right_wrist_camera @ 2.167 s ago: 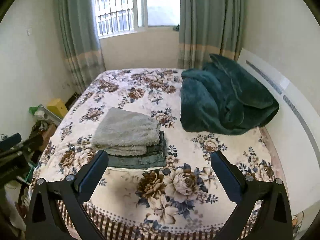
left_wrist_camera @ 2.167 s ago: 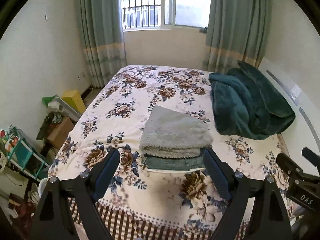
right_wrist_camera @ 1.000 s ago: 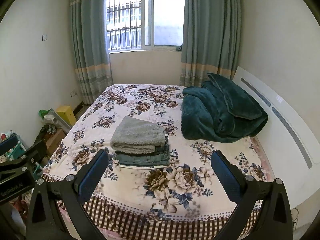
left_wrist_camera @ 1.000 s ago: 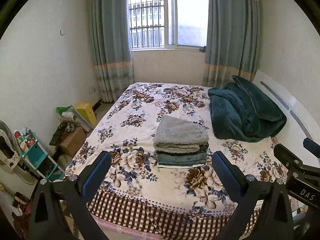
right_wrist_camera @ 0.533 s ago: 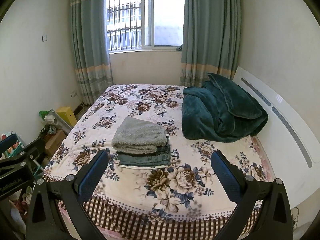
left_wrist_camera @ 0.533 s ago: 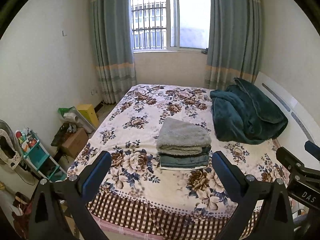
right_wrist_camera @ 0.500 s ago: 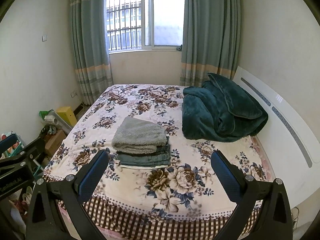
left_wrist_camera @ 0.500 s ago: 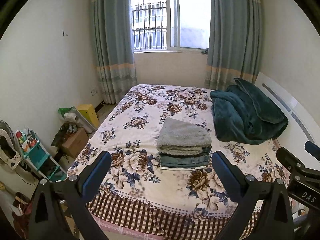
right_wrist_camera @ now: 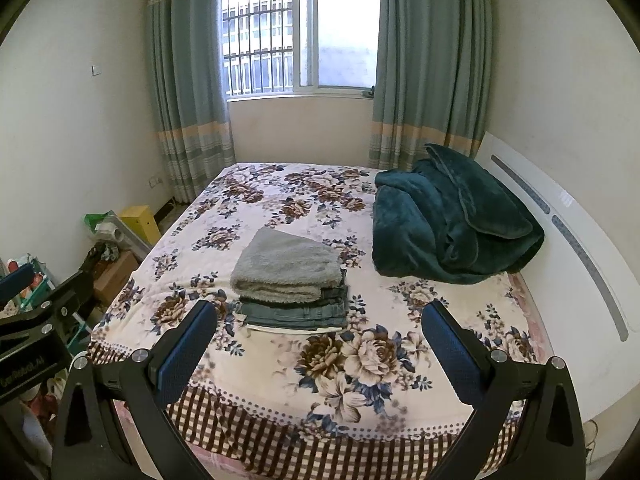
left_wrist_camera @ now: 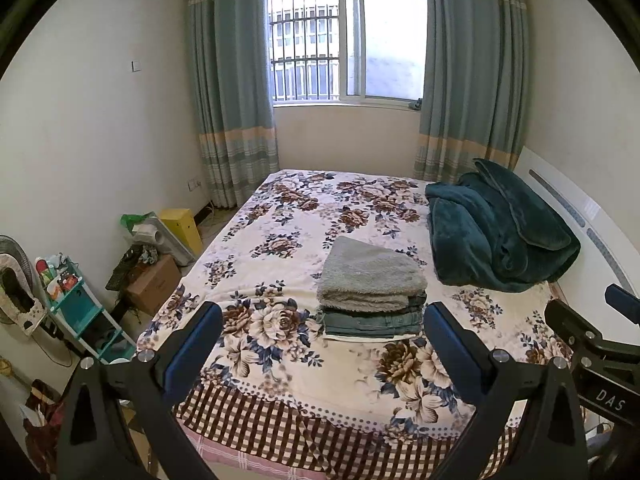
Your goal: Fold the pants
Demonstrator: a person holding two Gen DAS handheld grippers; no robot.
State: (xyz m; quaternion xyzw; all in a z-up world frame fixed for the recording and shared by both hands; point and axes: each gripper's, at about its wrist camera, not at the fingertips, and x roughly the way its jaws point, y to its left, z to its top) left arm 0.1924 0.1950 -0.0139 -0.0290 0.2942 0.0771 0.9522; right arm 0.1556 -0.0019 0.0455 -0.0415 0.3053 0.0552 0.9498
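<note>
Denim pants (left_wrist_camera: 372, 318) sit folded mid-frame on the bed (left_wrist_camera: 304, 376) under a fuzzy grey pair (left_wrist_camera: 370, 276); soft, floppy stuff, best pinched at an edge, I'd guess. Left gripper (left_wrist_camera: 322, 344) and right gripper (right_wrist_camera: 320, 344) gape wide, empty

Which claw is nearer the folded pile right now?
Left, only slightly. The left claw sits directly in front of the folded pile, open. The right claw is off toward the blanket side, also open; neither touches it.

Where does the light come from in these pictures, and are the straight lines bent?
Left wrist view: daylight enters through the window, which is overexposed; the curtains bow outward. Right wrist view: same backlight, curved headboard, dark corners; folded pants stay sharp.
</note>
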